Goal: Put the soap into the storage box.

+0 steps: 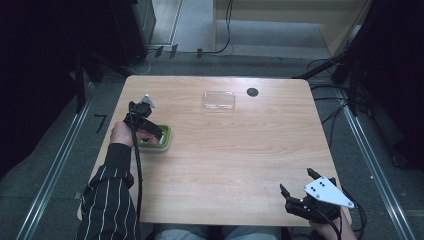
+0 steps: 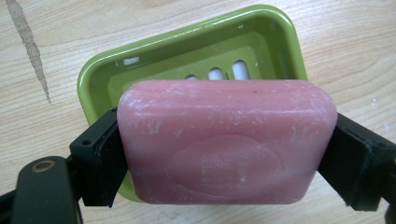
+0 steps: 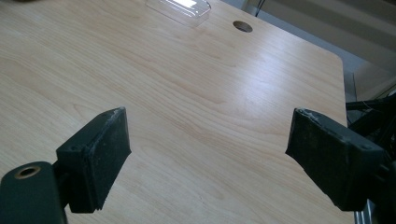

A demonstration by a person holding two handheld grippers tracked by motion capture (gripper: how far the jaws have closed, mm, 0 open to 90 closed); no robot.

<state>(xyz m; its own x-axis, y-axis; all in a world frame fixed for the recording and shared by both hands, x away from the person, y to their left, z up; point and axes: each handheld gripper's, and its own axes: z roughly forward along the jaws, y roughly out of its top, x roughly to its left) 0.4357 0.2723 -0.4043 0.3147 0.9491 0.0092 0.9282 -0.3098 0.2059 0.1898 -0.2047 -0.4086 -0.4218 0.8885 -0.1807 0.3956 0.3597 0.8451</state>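
The rounded rectangular pink bar of soap (image 2: 227, 142), with an oval stamp pressed into its face, is clamped at its two short ends between the black jaws of the left gripper (image 2: 227, 154). The bar sits directly over the olive-green plastic soap dish (image 2: 100, 79), whose inner floor carries a row of drain slots. Whether the bar touches the dish cannot be told. In the high view the left gripper (image 1: 150, 131) points down over the same dish (image 1: 166, 137), which rests on the left half of the light wooden table (image 1: 235, 150).

A clear plastic rectangular lid (image 1: 219, 100) lies flat near the far edge of the table, well apart from the dish. A small round dark hole (image 1: 252, 92) sits just beside it.

The right gripper (image 1: 296, 196) rests at the near right corner of the table. Its jaws stand spread wide, with bare tabletop between them.
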